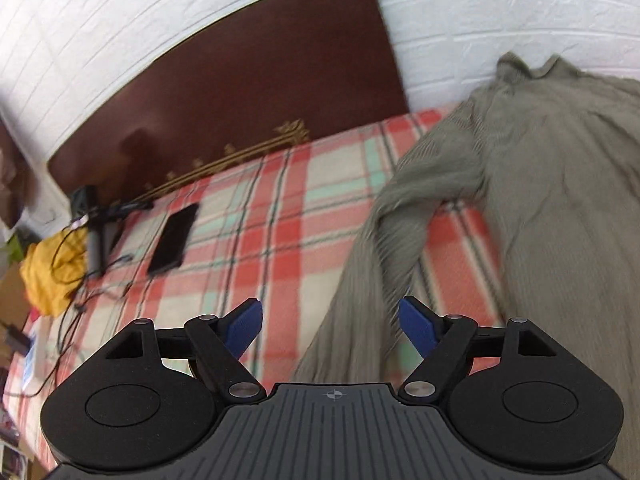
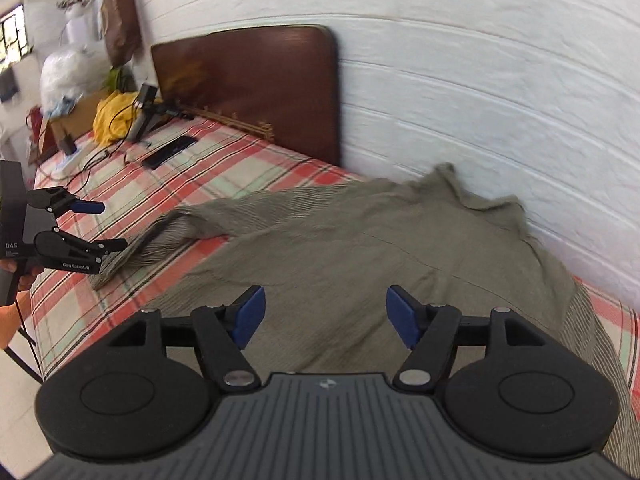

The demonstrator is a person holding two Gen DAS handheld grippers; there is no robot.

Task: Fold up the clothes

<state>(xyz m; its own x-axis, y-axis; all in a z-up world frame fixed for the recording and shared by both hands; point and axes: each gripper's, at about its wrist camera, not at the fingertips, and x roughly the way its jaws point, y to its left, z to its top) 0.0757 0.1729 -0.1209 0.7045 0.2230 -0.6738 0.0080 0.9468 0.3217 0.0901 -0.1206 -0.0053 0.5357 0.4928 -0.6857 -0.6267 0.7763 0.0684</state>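
Closest to us, our right gripper (image 2: 324, 316) has its blue fingers apart with nothing between them, and it hangs over the near part of the green shirt (image 2: 360, 248). The shirt lies spread on the checked bed (image 2: 240, 160), with its collar up against the white wall (image 2: 480, 100). Our left gripper (image 1: 330, 324) also has its fingers apart and empty. It is nearest the shirt's long sleeve (image 1: 384, 232), which runs away from the shirt toward the phone (image 1: 173, 238). We think the sleeve gets folded in next. Between shirt and phone there is bare blanket to move over.
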